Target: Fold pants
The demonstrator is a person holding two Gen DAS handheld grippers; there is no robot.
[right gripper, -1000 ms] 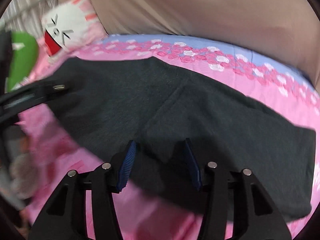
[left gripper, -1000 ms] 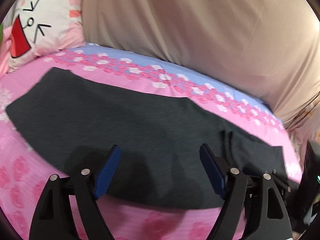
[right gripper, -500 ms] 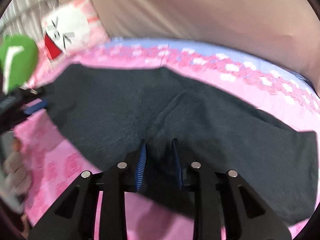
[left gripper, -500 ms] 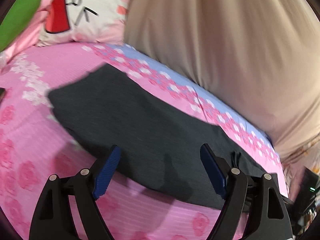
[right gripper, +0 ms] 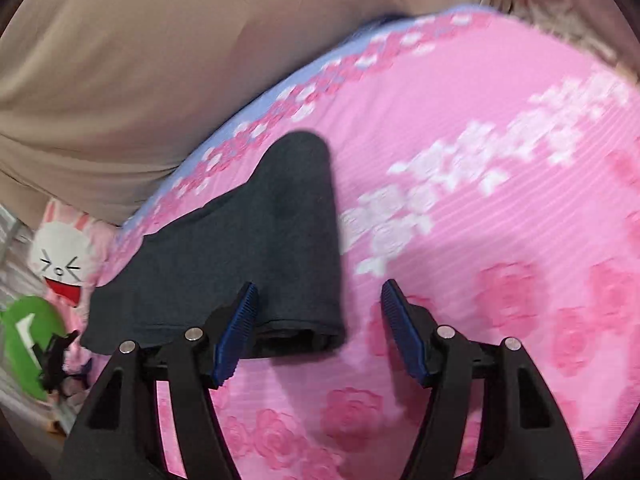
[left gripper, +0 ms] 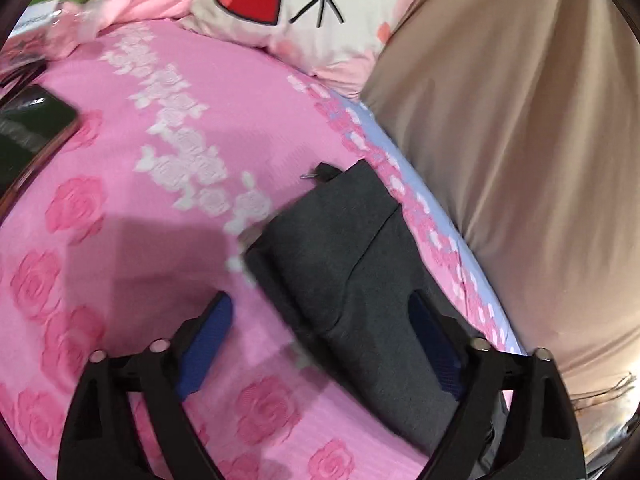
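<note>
Dark grey pants (left gripper: 352,280) lie folded lengthwise on the pink rose bedsheet (left gripper: 132,208). My left gripper (left gripper: 324,328) is open and empty, hovering over the pants' end, with its right finger over the cloth. In the right wrist view the pants (right gripper: 256,240) stretch away to the left. My right gripper (right gripper: 318,312) is open and empty above their near end, whose edge lies between the jaws.
A beige cloth wall (left gripper: 520,140) runs along the bed's far side. A bunny cushion (left gripper: 312,12) lies at the head of the bed. A dark phone (left gripper: 32,128) lies on the sheet at the left. A green object (right gripper: 28,344) shows at the right wrist view's left edge.
The right gripper was closed on the pants and has opened, letting them go. Both grippers have swung toward opposite ends of the pants, which now look narrower.
</note>
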